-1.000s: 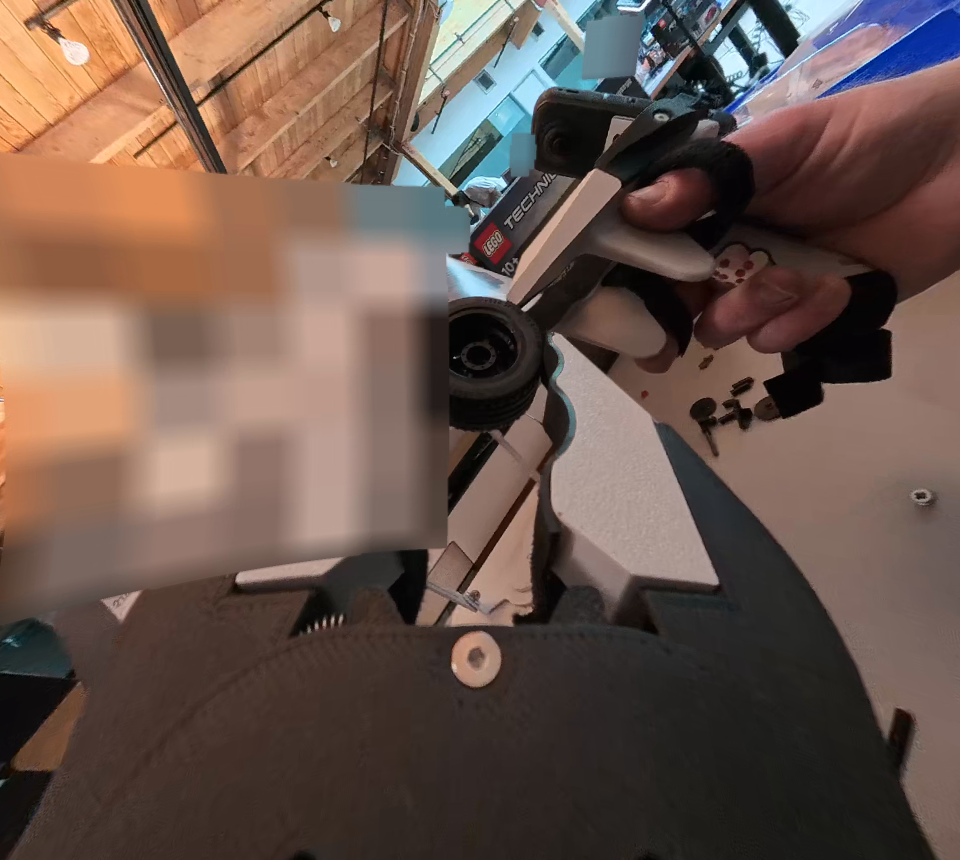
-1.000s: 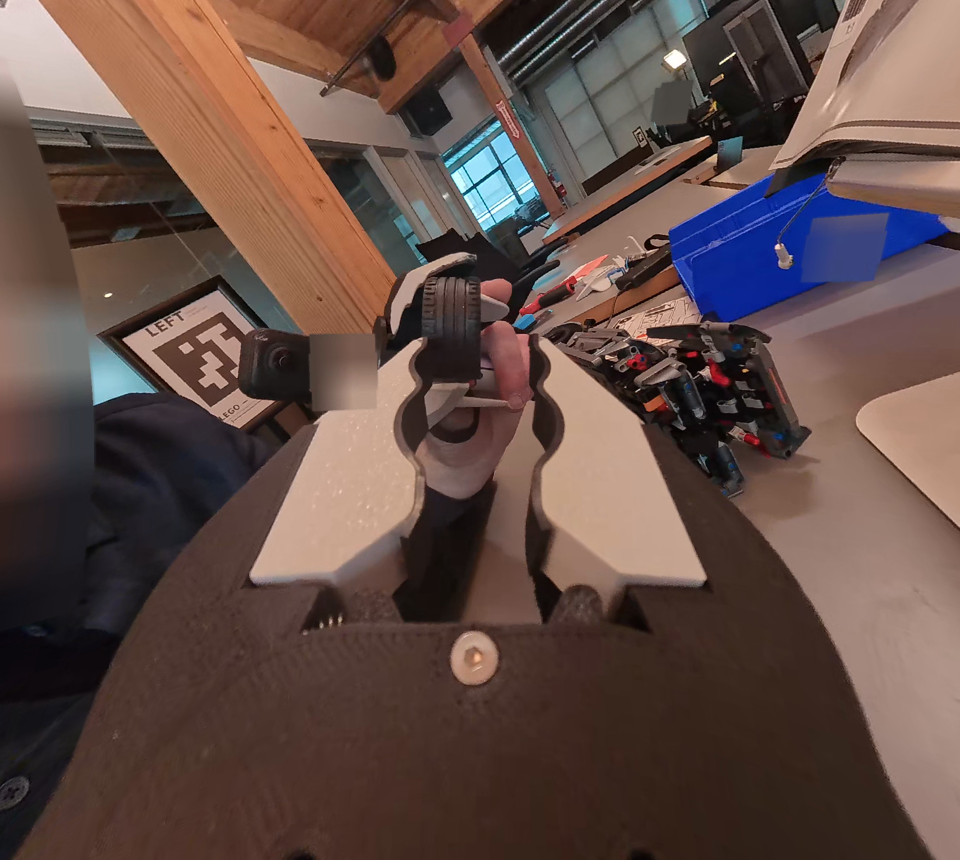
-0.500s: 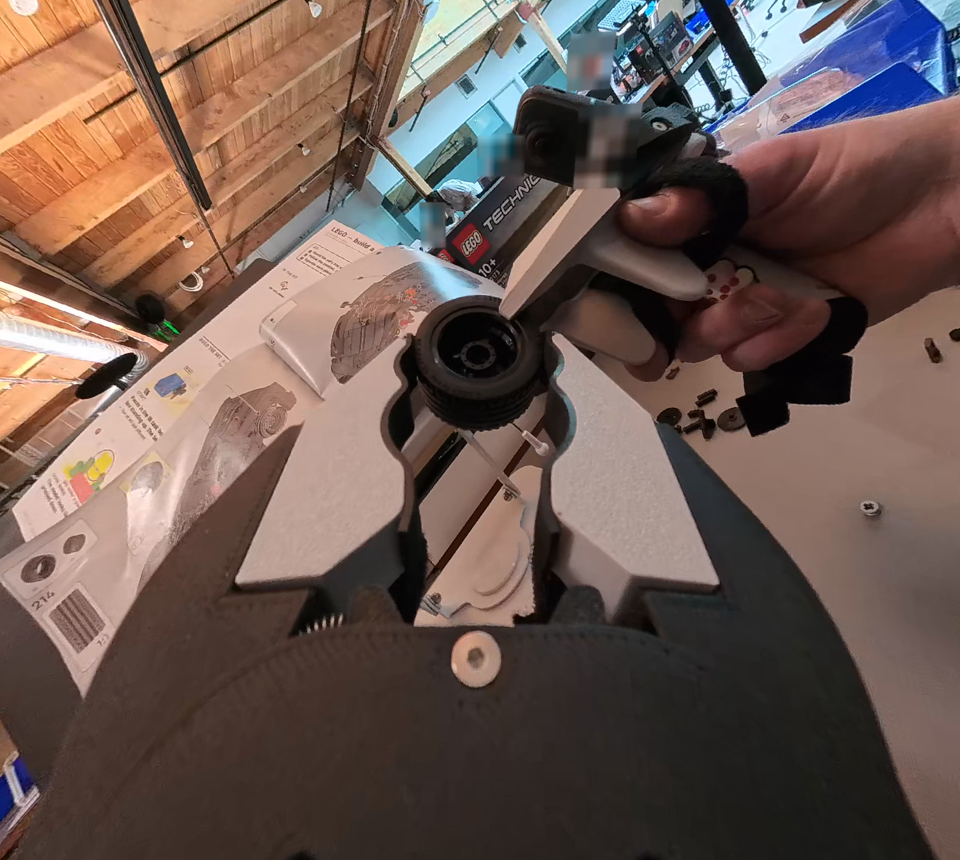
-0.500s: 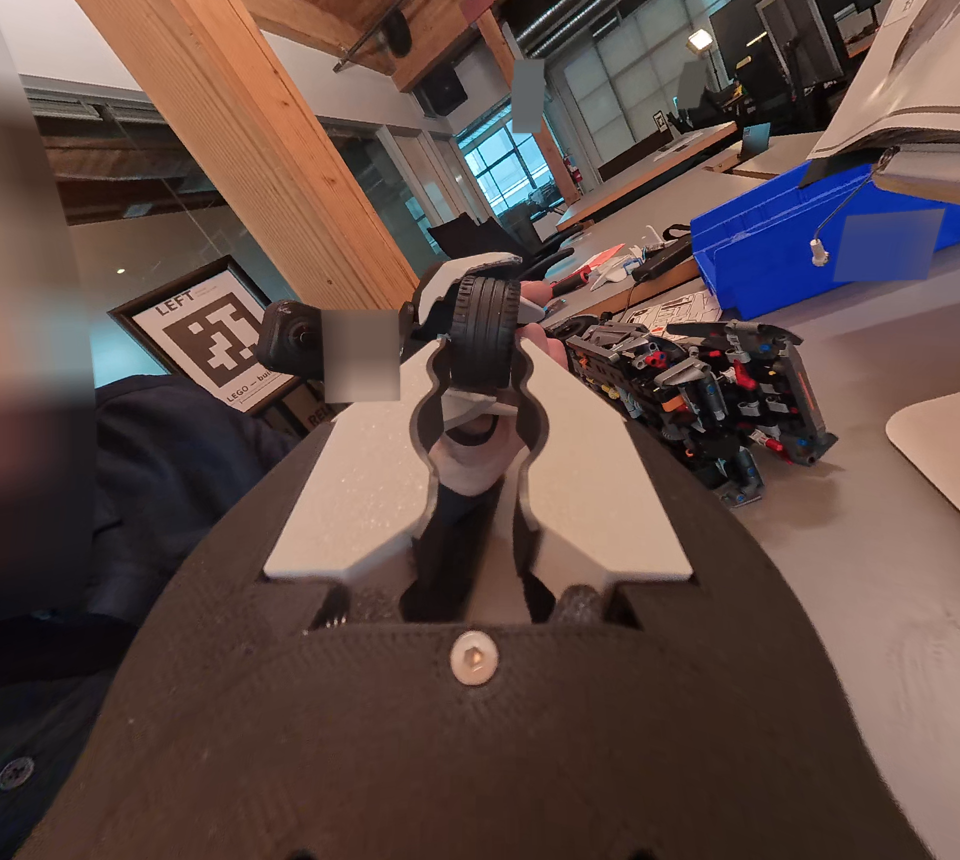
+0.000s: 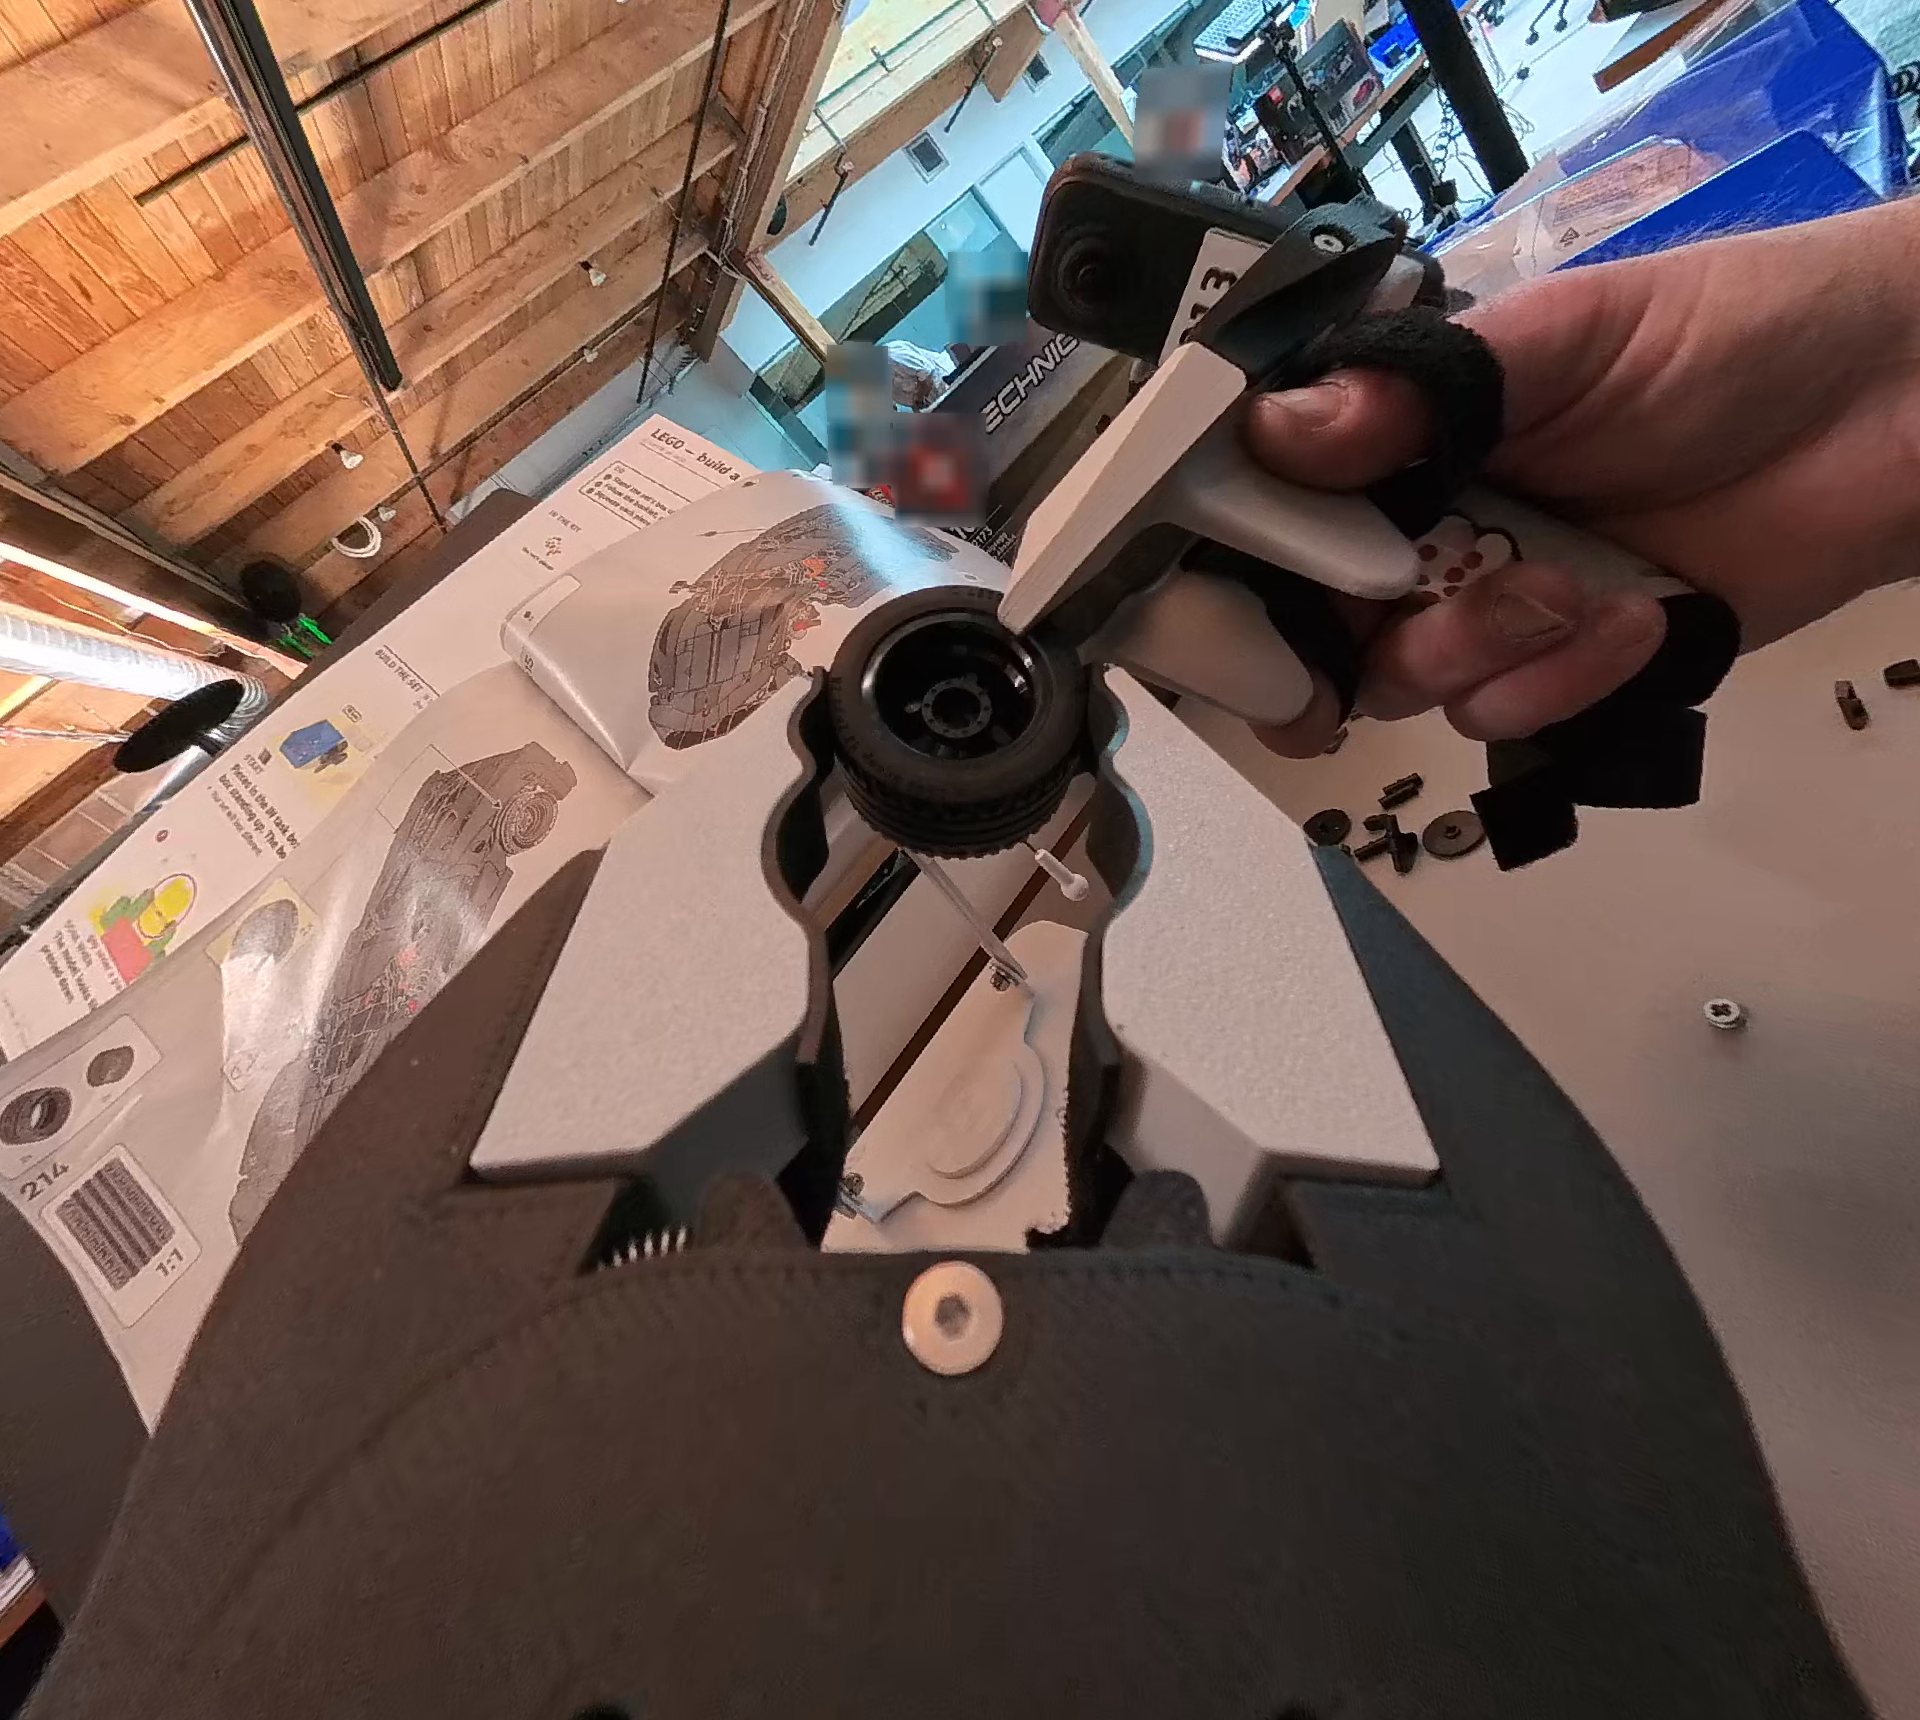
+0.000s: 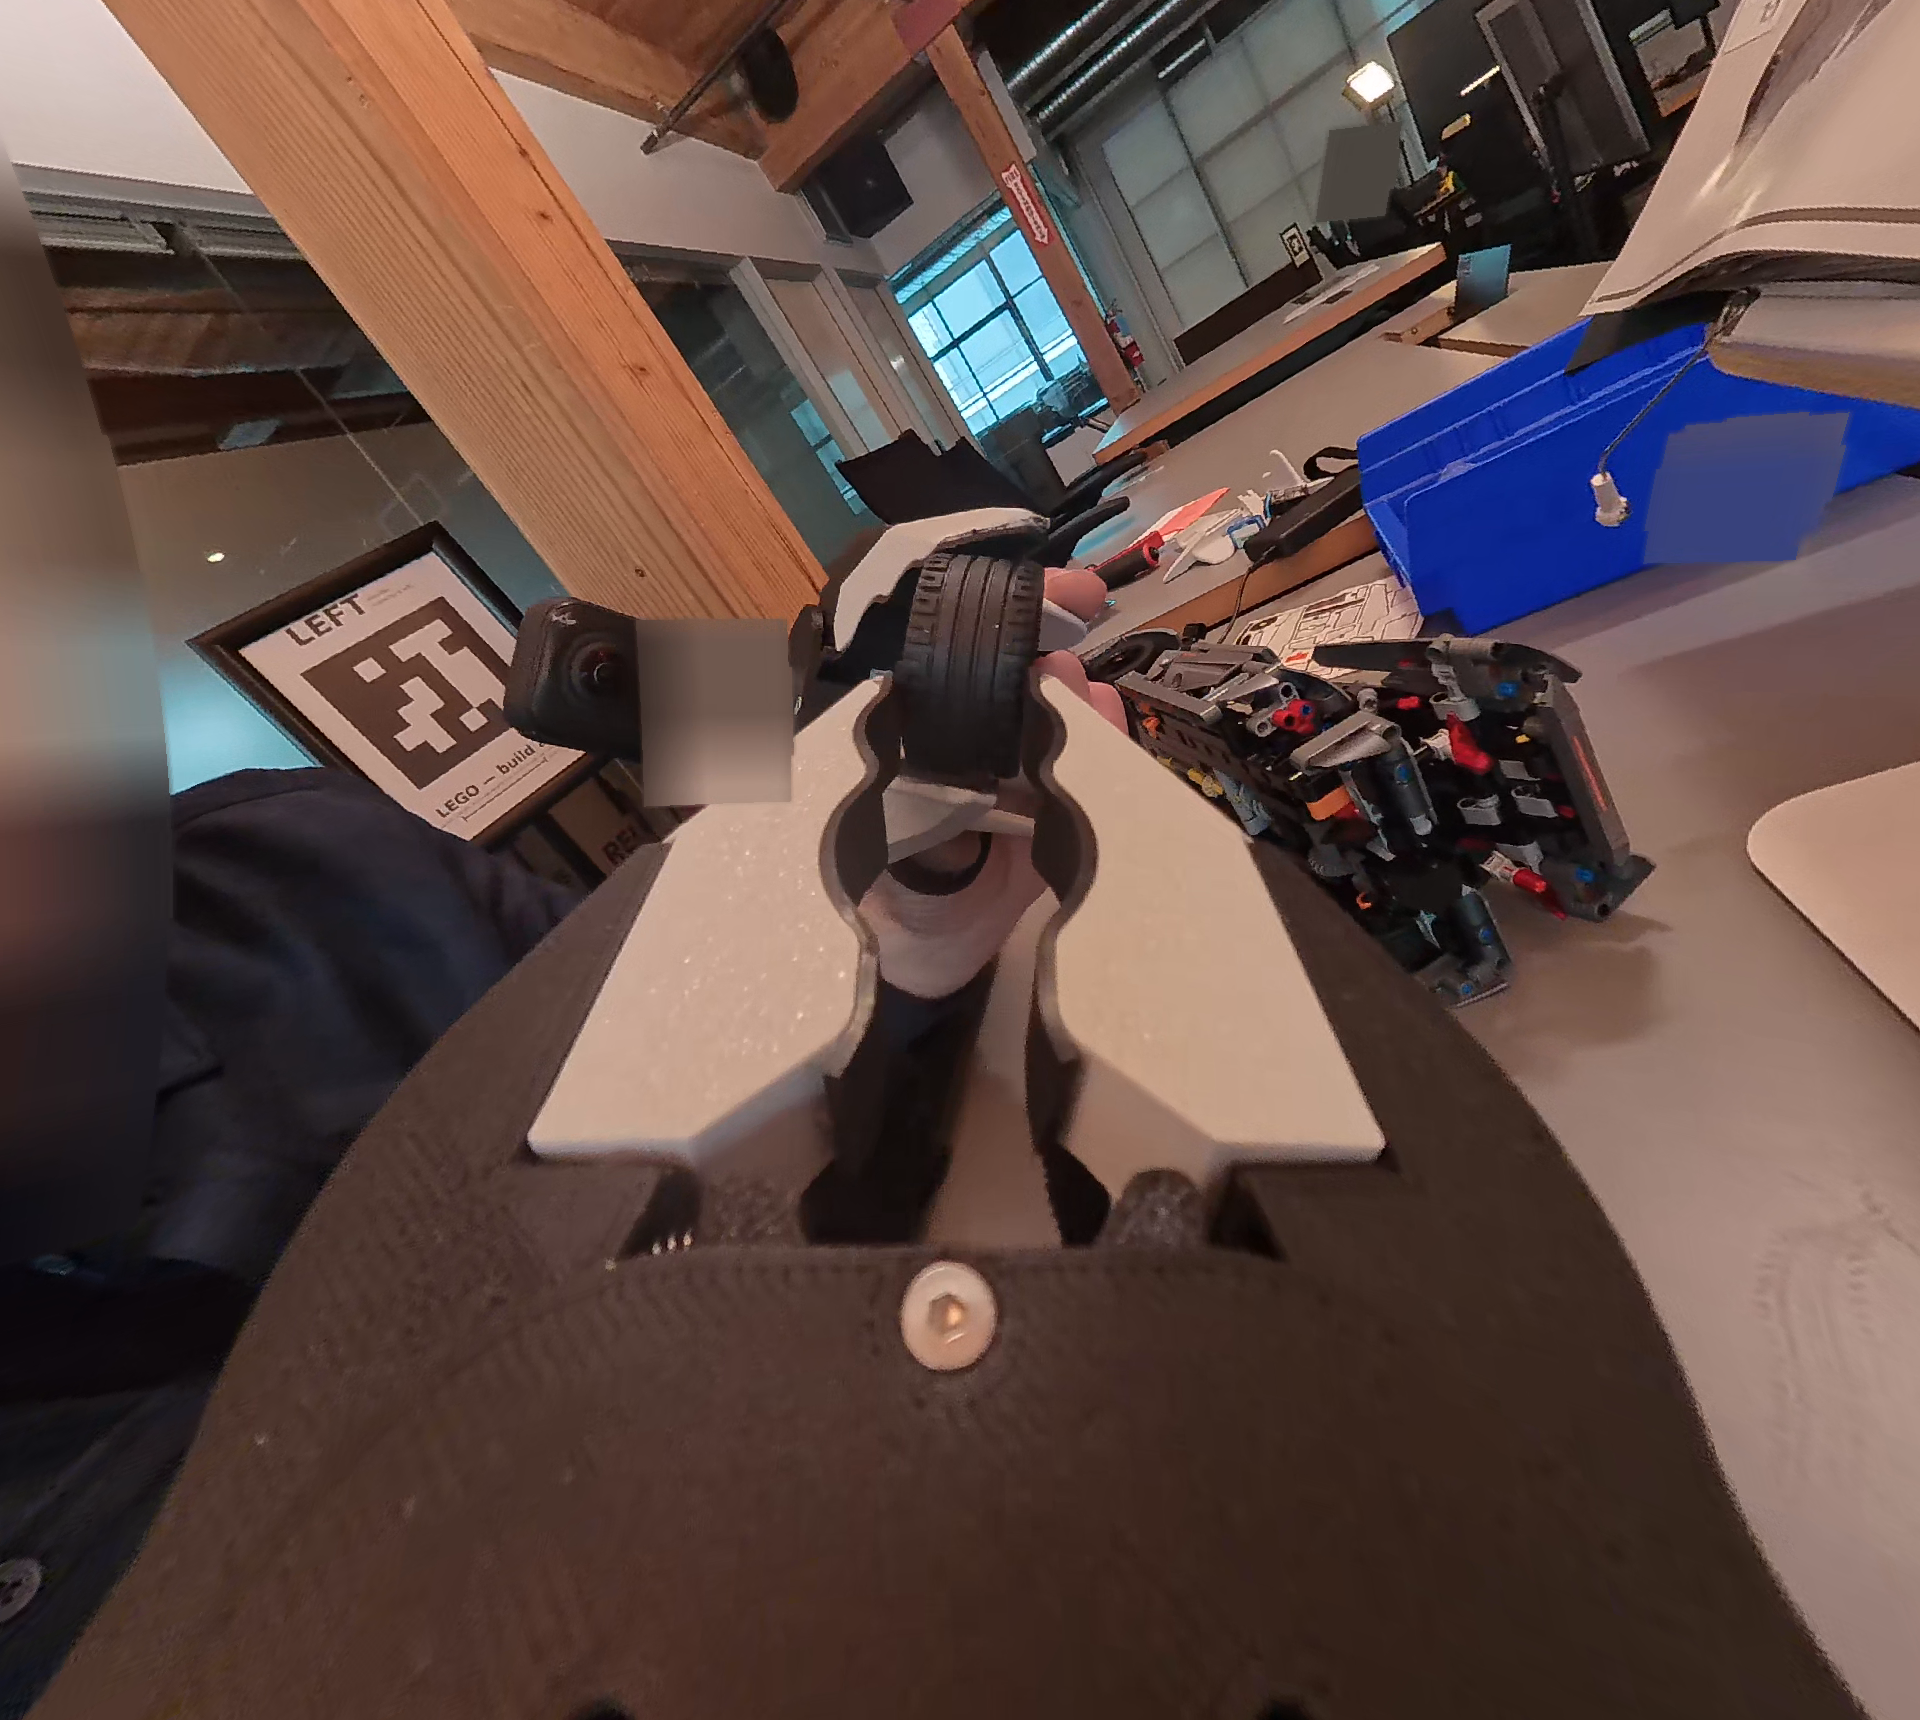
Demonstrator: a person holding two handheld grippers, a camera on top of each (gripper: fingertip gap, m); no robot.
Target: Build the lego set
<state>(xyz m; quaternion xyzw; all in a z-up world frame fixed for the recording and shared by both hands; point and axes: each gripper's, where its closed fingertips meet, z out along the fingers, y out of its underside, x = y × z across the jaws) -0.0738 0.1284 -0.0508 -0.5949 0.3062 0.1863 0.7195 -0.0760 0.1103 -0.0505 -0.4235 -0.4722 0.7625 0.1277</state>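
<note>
Both grippers meet on one black rubber-tyred wheel (image 5: 958,740), held up in the air above the worktop (image 5: 1662,1099). The left gripper (image 5: 961,797) has its pale fingers narrowed onto the tyre's tread, hub facing the camera. The right gripper (image 6: 971,735) pinches the same wheel (image 6: 971,662) across its tread from the opposite side. A hand (image 5: 1621,486) squeezes the right gripper's handle. The part-built dark car model (image 6: 1382,787) lies on the worktop near the blue bin (image 6: 1621,507). Open instruction pages (image 5: 436,839) lean along the far-left edge; small black pins (image 5: 1382,829) are scattered nearby.
</note>
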